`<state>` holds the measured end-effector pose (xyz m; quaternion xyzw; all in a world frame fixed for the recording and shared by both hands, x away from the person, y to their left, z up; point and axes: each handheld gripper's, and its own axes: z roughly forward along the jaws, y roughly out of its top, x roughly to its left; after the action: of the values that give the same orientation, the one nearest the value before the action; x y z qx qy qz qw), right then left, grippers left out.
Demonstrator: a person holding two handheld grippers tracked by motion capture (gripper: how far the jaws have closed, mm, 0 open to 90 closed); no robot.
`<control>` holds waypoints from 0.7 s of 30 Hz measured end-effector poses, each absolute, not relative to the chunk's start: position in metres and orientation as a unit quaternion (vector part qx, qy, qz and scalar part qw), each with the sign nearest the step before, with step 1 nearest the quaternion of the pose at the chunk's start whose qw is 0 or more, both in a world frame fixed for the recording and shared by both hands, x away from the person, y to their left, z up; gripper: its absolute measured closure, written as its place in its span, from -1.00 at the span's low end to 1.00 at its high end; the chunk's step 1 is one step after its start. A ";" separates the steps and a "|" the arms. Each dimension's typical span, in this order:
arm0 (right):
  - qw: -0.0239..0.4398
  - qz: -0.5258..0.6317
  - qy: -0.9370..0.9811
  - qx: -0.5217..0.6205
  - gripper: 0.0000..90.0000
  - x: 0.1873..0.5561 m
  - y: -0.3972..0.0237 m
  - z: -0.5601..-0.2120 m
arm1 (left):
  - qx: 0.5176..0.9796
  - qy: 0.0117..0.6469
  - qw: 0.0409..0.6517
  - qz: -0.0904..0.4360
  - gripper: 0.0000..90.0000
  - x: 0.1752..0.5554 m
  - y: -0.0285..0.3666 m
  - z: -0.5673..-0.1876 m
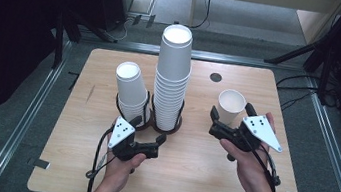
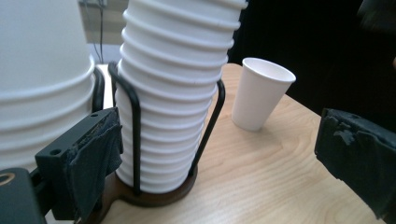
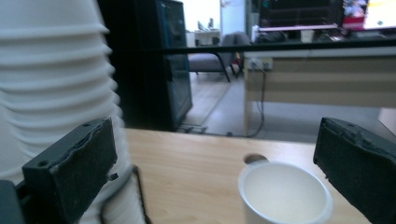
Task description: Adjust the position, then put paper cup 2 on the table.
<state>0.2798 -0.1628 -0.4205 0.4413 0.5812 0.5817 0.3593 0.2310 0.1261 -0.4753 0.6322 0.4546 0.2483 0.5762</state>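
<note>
Wooden table under me; my left gripper gapes wide, holding nothing, beside the tall stack; my right gripper is spread wide around the cup, holding nothing.

The tall cup stack is cut off at the top edge; the single cup's base is cropped.

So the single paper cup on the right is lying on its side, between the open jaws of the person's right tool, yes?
Not quite: the single paper cup stands upright, mouth up, as the high view shows. The rest holds: it sits between the open jaws of the right tool.
</note>
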 end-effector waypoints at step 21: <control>0.313 0.648 0.592 0.364 -1.00 0.276 -0.085 -0.325 | 0.609 0.475 0.544 0.328 -0.98 0.259 0.105 -0.454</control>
<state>0.2758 -0.0846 -0.3251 0.3641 0.5916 0.6475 0.3133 0.2586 0.1045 -0.4540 0.6089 0.4750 0.3276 0.5444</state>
